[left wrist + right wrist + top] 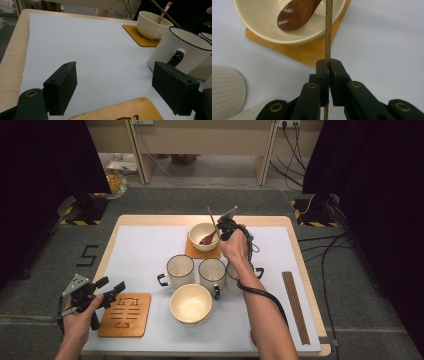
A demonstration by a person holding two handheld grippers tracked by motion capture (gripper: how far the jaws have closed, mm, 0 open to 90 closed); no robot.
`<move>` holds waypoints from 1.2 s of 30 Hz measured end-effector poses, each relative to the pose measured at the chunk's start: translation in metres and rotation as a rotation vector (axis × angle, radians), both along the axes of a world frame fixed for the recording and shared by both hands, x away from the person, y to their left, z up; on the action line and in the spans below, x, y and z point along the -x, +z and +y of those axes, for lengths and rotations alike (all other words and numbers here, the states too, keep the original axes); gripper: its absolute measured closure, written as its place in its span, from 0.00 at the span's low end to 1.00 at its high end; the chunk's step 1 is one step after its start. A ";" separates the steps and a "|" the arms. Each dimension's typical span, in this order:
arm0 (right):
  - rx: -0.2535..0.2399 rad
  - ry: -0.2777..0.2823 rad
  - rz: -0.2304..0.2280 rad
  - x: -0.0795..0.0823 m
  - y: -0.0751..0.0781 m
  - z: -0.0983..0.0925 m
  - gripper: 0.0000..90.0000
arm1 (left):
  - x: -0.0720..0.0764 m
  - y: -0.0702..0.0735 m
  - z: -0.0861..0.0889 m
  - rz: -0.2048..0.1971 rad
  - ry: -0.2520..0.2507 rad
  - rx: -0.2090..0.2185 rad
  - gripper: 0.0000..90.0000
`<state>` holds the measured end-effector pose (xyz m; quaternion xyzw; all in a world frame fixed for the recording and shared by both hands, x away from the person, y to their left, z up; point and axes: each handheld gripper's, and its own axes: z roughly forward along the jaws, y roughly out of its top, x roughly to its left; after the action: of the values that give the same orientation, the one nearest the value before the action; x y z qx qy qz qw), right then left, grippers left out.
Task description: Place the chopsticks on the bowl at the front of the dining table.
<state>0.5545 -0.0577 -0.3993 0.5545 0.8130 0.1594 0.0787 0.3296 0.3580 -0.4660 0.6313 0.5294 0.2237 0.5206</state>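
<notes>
My right gripper (223, 231) is at the far middle of the table, beside a cream bowl (204, 236) on a wooden coaster (192, 252). In the right gripper view the gripper (329, 66) is shut on a thin wooden chopstick (328, 32) that runs up over the bowl's rim (274, 32). A dark wooden spoon (295, 15) lies in that bowl. My left gripper (112, 292) is at the near left, open, with nothing between its fingers (61, 87). It is just above a second wooden coaster (125, 315).
Three white ribbed mugs (180, 270) (212, 272) (234, 276) stand in a row mid-table, with a second cream bowl (191, 303) in front of them. More chopsticks (295, 305) lie along the right edge. The nearest mug (178, 53) is right of my left gripper.
</notes>
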 end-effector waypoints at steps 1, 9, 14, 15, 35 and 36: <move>0.000 0.000 0.000 0.000 0.000 0.000 0.95 | 0.000 0.000 0.000 0.000 0.000 -0.002 0.22; -0.006 0.000 -0.002 0.000 0.001 0.001 0.95 | 0.000 0.000 0.000 0.001 0.000 0.000 0.22; -0.013 0.000 -0.013 0.000 0.003 0.001 0.95 | 0.000 0.000 0.000 0.002 0.002 0.000 0.22; -0.013 0.000 -0.013 0.000 0.003 0.001 0.95 | 0.000 0.000 0.000 0.002 0.001 0.000 0.22; -0.035 0.002 -0.035 0.004 0.010 -0.001 0.87 | 0.000 0.000 -0.001 0.002 0.000 0.001 0.22; -0.036 0.000 -0.035 0.005 0.011 -0.002 0.87 | 0.000 0.000 -0.001 0.002 0.000 0.000 0.22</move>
<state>0.5496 -0.0595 -0.3884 0.5528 0.8086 0.1836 0.0829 0.3301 0.3573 -0.4662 0.6314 0.5300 0.2232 0.5202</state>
